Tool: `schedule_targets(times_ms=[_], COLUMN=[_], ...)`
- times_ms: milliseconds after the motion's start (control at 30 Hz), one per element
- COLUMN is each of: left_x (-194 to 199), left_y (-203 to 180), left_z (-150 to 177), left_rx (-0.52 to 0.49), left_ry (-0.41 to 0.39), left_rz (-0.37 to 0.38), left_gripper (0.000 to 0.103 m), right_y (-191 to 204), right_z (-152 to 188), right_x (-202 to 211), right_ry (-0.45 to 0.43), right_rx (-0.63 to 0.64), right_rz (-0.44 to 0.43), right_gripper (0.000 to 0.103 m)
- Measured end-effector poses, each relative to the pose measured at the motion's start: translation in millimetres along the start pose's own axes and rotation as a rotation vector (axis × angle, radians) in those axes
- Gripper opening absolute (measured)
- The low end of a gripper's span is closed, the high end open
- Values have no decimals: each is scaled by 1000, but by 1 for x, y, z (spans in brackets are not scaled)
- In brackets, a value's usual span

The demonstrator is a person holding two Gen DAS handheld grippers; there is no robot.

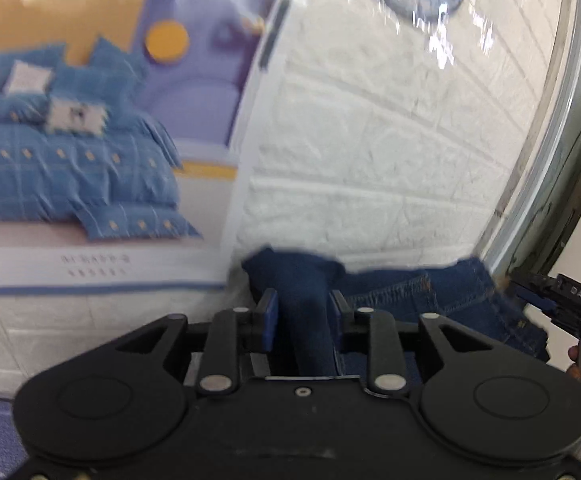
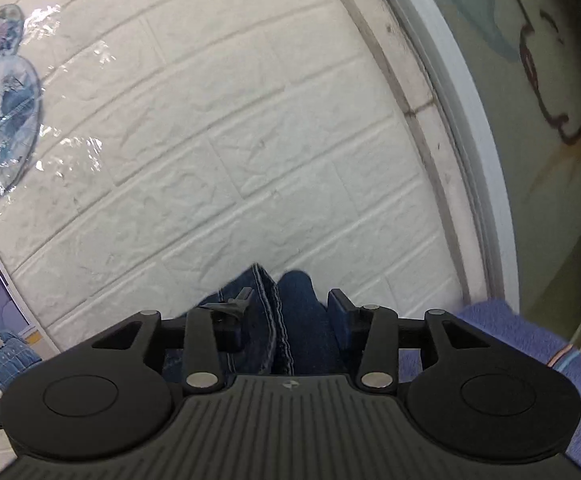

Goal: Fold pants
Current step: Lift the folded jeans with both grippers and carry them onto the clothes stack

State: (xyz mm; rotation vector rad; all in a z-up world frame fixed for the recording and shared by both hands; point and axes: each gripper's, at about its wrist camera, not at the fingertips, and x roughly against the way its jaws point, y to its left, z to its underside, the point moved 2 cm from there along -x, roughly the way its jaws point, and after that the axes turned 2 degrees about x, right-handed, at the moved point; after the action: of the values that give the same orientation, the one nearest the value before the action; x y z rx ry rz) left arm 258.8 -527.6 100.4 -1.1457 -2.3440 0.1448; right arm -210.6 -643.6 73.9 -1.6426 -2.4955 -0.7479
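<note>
Against a white brick-pattern wall [image 2: 250, 152], dark blue denim pants [image 1: 310, 300] bunch low in both frames between the spread left gripper [image 1: 304, 308] and right gripper [image 2: 290, 312], which likely should back away without snagging fabric.

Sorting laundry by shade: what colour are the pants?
Dark blue denim pants with pale stitching, clearest in the right wrist view.

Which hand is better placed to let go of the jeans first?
Probably right: the right gripper stands wide around the jeans, while the left gripper sits close around its fold.
</note>
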Motion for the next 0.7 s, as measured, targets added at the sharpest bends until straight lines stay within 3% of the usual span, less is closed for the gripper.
schedule_targets(times_ms=[67, 167, 267, 367, 467, 600, 700], left_x=[9, 6, -17, -48, -83, -108, -119], left_y=[-5, -26, -53, -57, -51, -62, -63], left_z=[-7, -8, 6, 19, 24, 36, 42], left_rx=[-13, -101, -212, -244, -244, -326, -313], left_ry=[-50, -71, -39, -11, 8, -20, -21], left_rz=[14, 20, -7, -52, -71, -88, -77], left_gripper=[27, 27, 27, 27, 27, 27, 27], right_y=[12, 35, 49, 41, 19, -1, -6], right_z=[-9, -14, -2, 12, 20, 20, 22], right_x=[8, 2, -19, -41, -65, -86, -97], right_ry=[-25, 18, 86, 148, 241, 276, 280], right_rx=[36, 125, 198, 208, 159, 87, 48], right_rz=[-50, -112, -101, -49, -9, -14, -12], right_gripper=[69, 69, 63, 57, 56, 56, 56])
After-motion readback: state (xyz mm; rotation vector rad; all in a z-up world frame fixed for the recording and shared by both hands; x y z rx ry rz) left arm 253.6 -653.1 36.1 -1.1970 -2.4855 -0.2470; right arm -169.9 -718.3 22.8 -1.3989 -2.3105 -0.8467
